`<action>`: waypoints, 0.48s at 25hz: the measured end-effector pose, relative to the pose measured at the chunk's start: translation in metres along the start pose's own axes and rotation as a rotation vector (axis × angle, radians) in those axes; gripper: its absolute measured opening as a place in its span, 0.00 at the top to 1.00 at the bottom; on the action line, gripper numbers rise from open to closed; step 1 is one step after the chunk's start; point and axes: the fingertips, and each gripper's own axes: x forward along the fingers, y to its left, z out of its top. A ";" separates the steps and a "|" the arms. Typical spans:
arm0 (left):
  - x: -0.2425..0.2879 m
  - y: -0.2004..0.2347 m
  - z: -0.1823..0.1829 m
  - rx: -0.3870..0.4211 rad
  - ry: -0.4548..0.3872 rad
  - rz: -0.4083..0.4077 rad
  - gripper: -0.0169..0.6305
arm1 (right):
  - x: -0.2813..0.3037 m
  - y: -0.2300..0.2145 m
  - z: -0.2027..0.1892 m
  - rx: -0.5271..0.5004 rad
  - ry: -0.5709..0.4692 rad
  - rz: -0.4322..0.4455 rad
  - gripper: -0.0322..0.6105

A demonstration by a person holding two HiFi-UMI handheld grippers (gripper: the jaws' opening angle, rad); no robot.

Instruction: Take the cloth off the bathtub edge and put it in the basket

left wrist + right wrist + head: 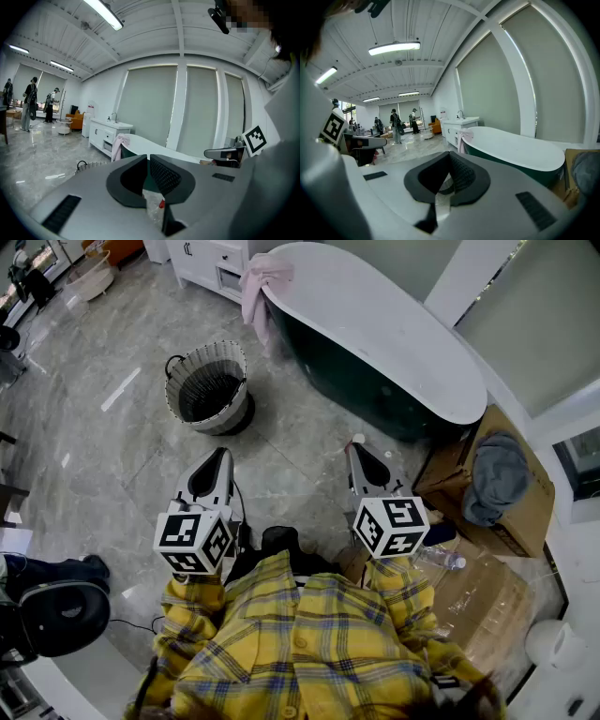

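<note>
Nothing is done yet: the pink cloth (262, 282) hangs on the bathtub (394, 343) edge, the basket (208, 388) waits on the floor, and my left gripper (222, 456) and right gripper (359, 446) are closed, holding nothing

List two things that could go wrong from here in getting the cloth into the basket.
The pink cloth only hangs over the bathtub rim, so a clumsy grab might knock it into the tub. Both the left gripper and right gripper are shut; unless one opens first, it may just push the cloth.
</note>
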 end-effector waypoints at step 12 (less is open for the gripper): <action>-0.003 0.030 -0.002 -0.014 0.003 -0.023 0.92 | 0.024 0.034 -0.002 0.012 0.018 0.037 0.91</action>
